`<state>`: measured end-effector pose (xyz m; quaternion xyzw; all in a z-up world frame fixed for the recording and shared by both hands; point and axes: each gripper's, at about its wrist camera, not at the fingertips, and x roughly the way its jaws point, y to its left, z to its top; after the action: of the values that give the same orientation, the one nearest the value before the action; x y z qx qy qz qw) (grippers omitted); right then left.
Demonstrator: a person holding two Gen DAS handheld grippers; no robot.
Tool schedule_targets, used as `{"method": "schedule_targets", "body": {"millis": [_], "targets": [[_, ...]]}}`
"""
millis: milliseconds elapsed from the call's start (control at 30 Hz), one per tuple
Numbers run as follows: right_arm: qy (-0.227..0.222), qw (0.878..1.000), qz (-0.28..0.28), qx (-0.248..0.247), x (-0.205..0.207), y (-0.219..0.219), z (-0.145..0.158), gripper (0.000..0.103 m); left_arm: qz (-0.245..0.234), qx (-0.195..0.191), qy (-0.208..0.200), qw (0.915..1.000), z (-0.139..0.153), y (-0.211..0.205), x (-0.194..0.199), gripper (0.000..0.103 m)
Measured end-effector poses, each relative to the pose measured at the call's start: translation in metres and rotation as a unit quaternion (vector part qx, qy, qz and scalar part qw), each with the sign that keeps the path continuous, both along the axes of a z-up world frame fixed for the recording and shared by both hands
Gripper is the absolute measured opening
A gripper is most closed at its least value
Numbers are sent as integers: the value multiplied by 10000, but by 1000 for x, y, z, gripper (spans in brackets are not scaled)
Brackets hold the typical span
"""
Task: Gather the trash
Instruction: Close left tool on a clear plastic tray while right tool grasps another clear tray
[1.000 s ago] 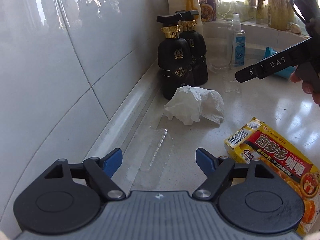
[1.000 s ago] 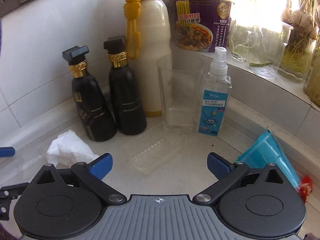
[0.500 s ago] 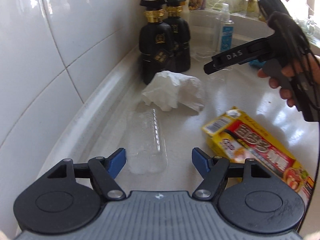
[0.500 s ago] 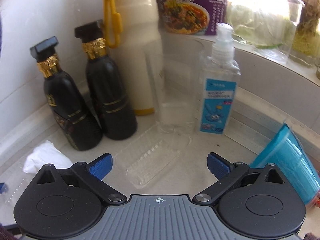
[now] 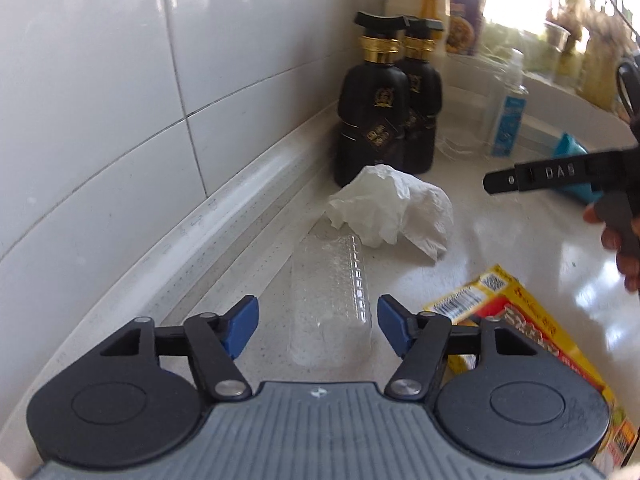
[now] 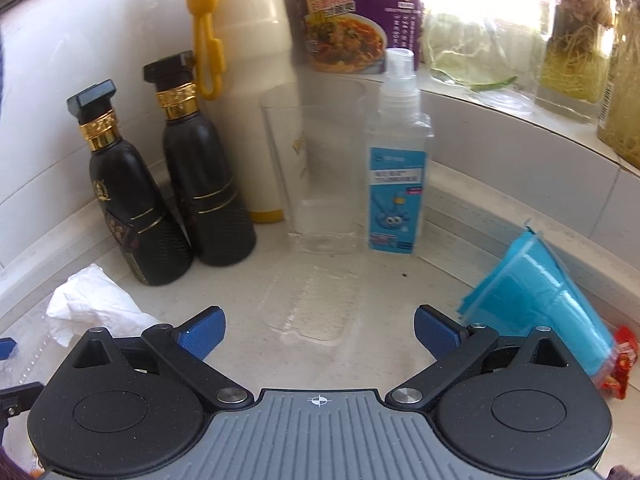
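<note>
Countertop (image 5: 520, 248) scene with two hand-held grippers and scattered trash. Left gripper (image 5: 317, 325): jaws apart and lately closing, with a clear plastic tray (image 5: 330, 300) lying lengthwise between the blue pads (image 5: 240, 326); the pads stand just beside the tray's near end but do not press on it. Just beyond the tray's far end, touching it, lies a crumpled white tissue (image 5: 390, 210), which rests in front of two black bottles (image 5: 374, 108) with gold collars that stand against the tiled wall (image 5: 100, 100). Near right of the tray lies a yellow food box (image 5: 528, 332), partly hidden by the gripper body. At far right, a hand (image 5: 618, 236) holds the other gripper's handle above the counter.

Right gripper (image 6: 320, 330): jaws wide apart, nothing gripped; a second clear plastic tray (image 6: 312, 304) lies flat on the counter ahead, between and slightly beyond the pads. Behind it stand a clear tumbler (image 6: 316, 168) and a spray bottle (image 6: 398, 160) with a blue label. To the right lies a blue wrapper (image 6: 536, 296) beside a small red wrapper (image 6: 620, 360). Far back: a cream bottle (image 6: 252, 92) and a purple noodle cup (image 6: 356, 16) on the ledge.
</note>
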<state>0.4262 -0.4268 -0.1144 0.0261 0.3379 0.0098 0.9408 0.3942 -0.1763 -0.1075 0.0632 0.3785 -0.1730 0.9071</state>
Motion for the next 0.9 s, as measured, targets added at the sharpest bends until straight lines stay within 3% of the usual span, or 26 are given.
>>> {"method": "schedule_targets", "body": {"millis": [133, 267, 367, 533, 900], "targets": [[-160, 9998, -62, -117, 2, 7, -5, 99, 295, -160, 71, 9994, -5, -5, 1, 55], [-290, 9994, -106, -166, 6, 10, -8, 94, 524, -144, 26, 9985, -7, -9, 0, 44], [-298, 9994, -115, -146, 7, 9, -9, 82, 636, -95, -22, 9979, -6, -11, -2, 39], [-260, 9995, -15, -195, 7, 11, -10, 49, 772, -144, 2, 9969, -5, -11, -5, 37], [-334, 9988, 234, -255, -12, 17, 7, 45, 957, -187, 62, 9952, 0, -6, -13, 37]]}}
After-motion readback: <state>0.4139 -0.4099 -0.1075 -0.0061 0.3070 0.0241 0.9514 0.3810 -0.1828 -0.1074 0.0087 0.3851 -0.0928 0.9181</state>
